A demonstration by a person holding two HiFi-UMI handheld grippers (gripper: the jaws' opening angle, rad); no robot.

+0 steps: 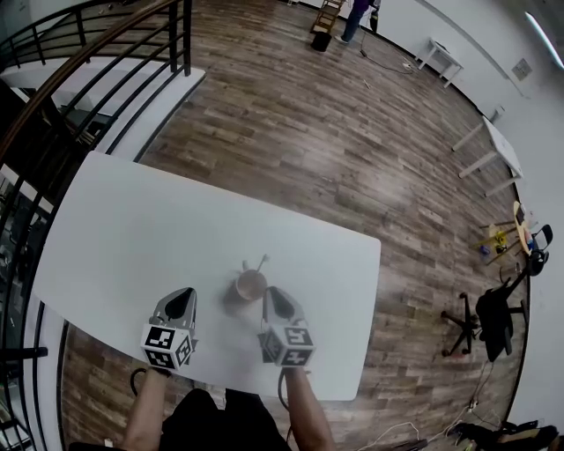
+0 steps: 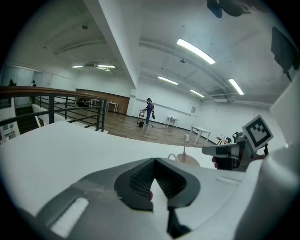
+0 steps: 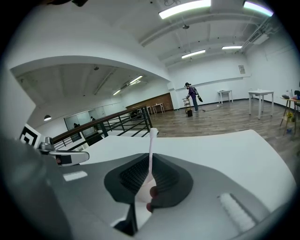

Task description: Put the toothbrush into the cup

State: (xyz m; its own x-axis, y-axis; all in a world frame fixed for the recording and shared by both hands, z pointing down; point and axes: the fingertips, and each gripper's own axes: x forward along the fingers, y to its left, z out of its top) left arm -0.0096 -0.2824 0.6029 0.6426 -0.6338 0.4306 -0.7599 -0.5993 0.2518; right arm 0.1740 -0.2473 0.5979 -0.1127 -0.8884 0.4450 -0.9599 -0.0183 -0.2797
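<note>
A beige cup (image 1: 251,284) stands on the white table (image 1: 132,229) near its front edge. A white toothbrush (image 1: 261,262) stands in it, head up. In the left gripper view the cup (image 2: 190,161) and toothbrush (image 2: 184,144) sit ahead to the right. My right gripper (image 1: 271,295) is just right of the cup and clear of the brush. Its jaws stand a narrow slit apart, with the toothbrush (image 3: 151,140) showing through the slit beyond them. My left gripper (image 1: 183,298) rests left of the cup, its pads (image 2: 140,178) together and empty.
A black stair railing (image 1: 88,53) runs past the table's far left corner. Wood floor lies beyond the table, with an office chair (image 1: 493,317) and white tables (image 1: 493,150) to the right. A person (image 1: 357,18) stands far off.
</note>
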